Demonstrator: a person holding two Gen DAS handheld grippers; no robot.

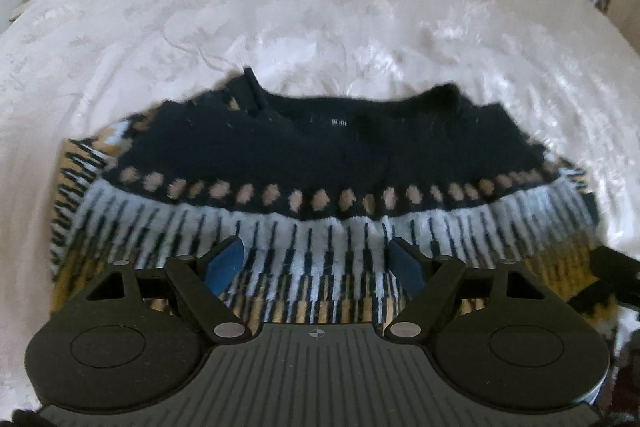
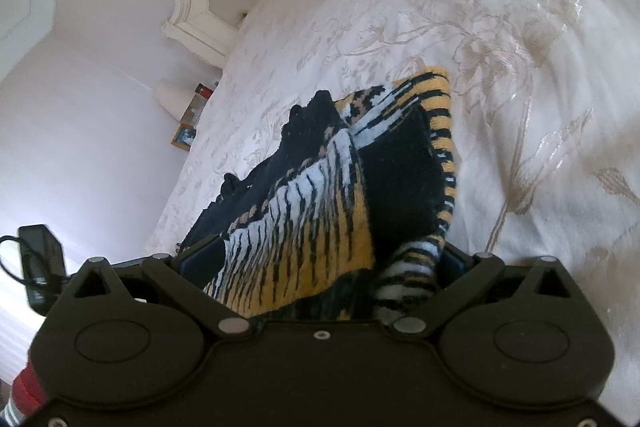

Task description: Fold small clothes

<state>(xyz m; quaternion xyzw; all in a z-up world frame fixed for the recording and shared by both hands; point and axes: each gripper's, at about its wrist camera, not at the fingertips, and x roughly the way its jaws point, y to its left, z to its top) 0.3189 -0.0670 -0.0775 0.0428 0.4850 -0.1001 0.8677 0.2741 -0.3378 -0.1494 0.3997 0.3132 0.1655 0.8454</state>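
One sweater [image 1: 320, 187] on the bed [image 1: 320, 7], partly folded; I judge the fold is mid-way. My left gripper [image 1: 318, 263] hangs released over the striped band, pads clear of the knit. My right gripper [image 2: 320, 267] is clenched on a bunched edge of the sweater, lifting it off the cover. Next I need a left grasp on the opposite edge, then both carried across. Knit is thick, fuzzy, floppy: navy yoke, tan dots, white-and-mustard stripes. Bed cover is glossy, floral, slippery-looking.
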